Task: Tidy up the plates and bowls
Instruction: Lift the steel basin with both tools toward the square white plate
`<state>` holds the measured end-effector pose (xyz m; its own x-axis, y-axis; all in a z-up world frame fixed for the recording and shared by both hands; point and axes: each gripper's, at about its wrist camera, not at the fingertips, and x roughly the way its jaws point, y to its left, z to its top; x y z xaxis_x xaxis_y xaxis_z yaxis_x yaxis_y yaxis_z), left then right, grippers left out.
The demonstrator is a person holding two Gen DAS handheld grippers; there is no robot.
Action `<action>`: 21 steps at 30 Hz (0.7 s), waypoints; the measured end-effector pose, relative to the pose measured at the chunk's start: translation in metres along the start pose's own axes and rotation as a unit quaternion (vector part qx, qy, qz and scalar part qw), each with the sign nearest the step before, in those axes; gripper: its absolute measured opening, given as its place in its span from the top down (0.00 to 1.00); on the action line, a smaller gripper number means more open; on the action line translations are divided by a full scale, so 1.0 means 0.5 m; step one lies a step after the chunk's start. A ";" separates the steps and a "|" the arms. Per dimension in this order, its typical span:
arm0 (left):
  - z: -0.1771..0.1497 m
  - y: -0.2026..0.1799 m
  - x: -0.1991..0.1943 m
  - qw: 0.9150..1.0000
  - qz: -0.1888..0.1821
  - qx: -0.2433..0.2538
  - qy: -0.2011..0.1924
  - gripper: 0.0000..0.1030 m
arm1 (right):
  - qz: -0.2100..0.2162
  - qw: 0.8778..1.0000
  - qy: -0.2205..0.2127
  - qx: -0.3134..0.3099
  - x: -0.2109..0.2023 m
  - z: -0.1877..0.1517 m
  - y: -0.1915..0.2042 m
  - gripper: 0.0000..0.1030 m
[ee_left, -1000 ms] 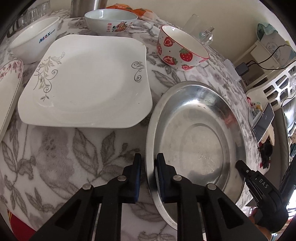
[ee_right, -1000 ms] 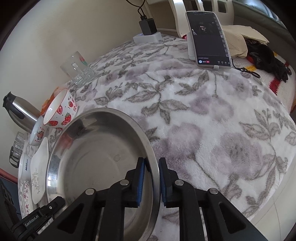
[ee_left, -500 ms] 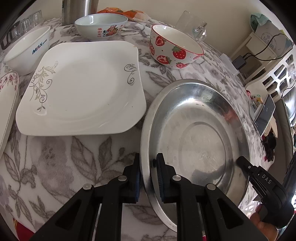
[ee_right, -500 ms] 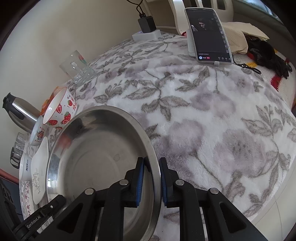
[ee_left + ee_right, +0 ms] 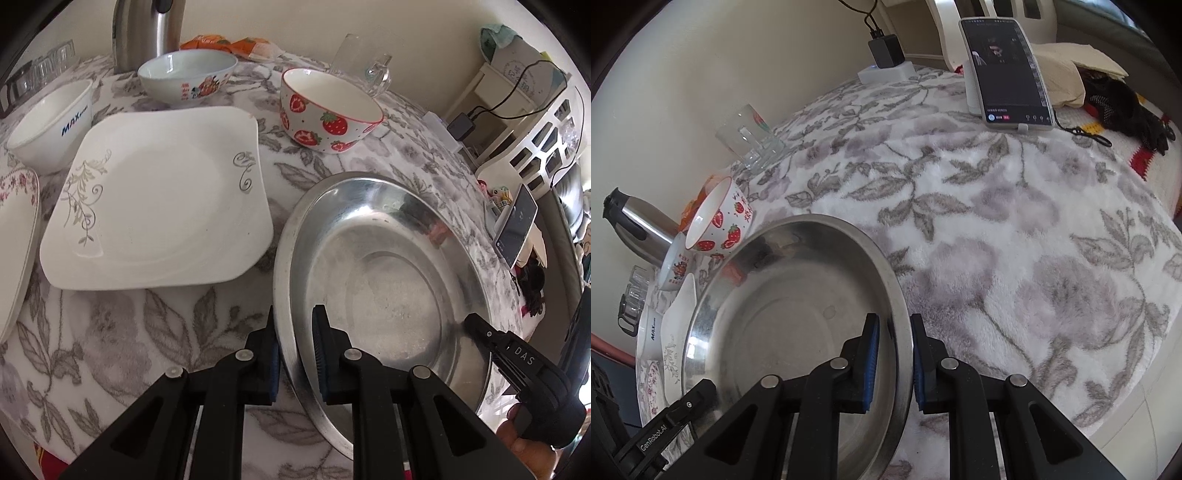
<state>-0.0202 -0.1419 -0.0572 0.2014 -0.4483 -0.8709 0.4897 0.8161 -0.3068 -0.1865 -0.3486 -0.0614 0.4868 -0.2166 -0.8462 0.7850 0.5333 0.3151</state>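
Observation:
A large round steel plate [image 5: 388,258] [image 5: 783,317] sits over the flowered cloth. My left gripper [image 5: 295,347] is shut on its near left rim, and my right gripper [image 5: 892,354] is shut on its right rim. The right gripper's black body shows low right in the left wrist view. A white square plate [image 5: 159,206] with grey scrollwork lies left of the steel plate, their edges close. Behind stand a strawberry bowl [image 5: 328,110] [image 5: 718,218], a pale bowl with red print [image 5: 188,75] and a white MAX bowl [image 5: 51,125].
A floral-rimmed plate [image 5: 14,229] shows at the far left edge. A steel kettle [image 5: 147,29], a glass mug [image 5: 365,66], orange packets and a rack of glasses stand at the back by the wall. A propped phone [image 5: 1008,70], a charger and dark items lie at the right.
In the left wrist view the dishes have slid right and down as that gripper rolled a little. Both grips on the steel plate are the same; the right wrist view hardly differs.

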 end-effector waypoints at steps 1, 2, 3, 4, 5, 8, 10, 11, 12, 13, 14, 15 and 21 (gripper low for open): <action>0.001 -0.001 -0.003 1.000 0.000 0.001 -0.004 0.84 | 0.002 1.000 -0.002 -0.001 -0.003 0.001 0.001 0.83; 0.002 -0.001 -0.008 1.000 -0.003 0.001 -0.008 0.84 | 0.004 1.000 -0.005 -0.002 -0.006 0.002 0.002 0.83; 0.004 0.000 -0.012 1.000 -0.006 -0.001 -0.012 0.84 | 0.006 1.000 -0.007 -0.002 -0.009 0.003 0.002 0.83; 0.006 0.000 -0.016 1.000 -0.010 -0.003 -0.015 0.84 | 0.008 1.000 -0.009 -0.002 -0.012 0.004 0.002 0.83; 0.007 0.001 -0.020 1.000 -0.013 -0.003 -0.018 0.84 | 0.011 1.000 -0.012 -0.002 -0.016 0.005 0.002 0.83; 0.011 -0.005 -0.033 0.999 -0.015 0.004 -0.030 0.84 | 0.016 1.000 -0.021 -0.003 -0.028 0.008 0.003 0.83; 0.012 -0.011 -0.039 0.999 -0.014 0.011 -0.036 0.84 | 0.016 1.000 -0.026 -0.005 -0.035 0.009 0.003 0.83; 0.012 -0.012 -0.042 0.999 -0.015 0.012 -0.038 0.84 | 0.017 0.999 -0.029 -0.005 -0.038 0.009 0.003 0.83; 0.013 -0.013 -0.044 0.999 -0.018 0.010 -0.039 0.84 | 0.018 0.999 -0.029 -0.004 -0.039 0.009 0.003 0.83; 0.014 -0.013 -0.045 0.999 -0.021 0.008 -0.040 0.84 | 0.020 0.999 -0.029 -0.004 -0.040 0.010 0.002 0.83; 0.015 -0.012 -0.046 0.999 -0.024 0.006 -0.041 0.84 | 0.021 0.999 -0.029 -0.003 -0.040 0.010 0.001 0.83; 0.016 -0.012 -0.048 0.999 -0.027 0.004 -0.041 0.84 | 0.022 0.999 -0.028 -0.004 -0.040 0.010 0.001 0.83; 0.019 -0.011 -0.057 0.998 -0.038 -0.003 -0.047 0.83 | 0.029 0.999 -0.042 -0.006 -0.054 0.013 0.004 0.83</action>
<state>-0.0207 -0.1371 -0.0271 0.2427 -0.5411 -0.8052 0.5024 0.7801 -0.3728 -0.1955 -0.3470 -0.0351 0.5627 -0.2524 -0.7872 0.7496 0.5573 0.3572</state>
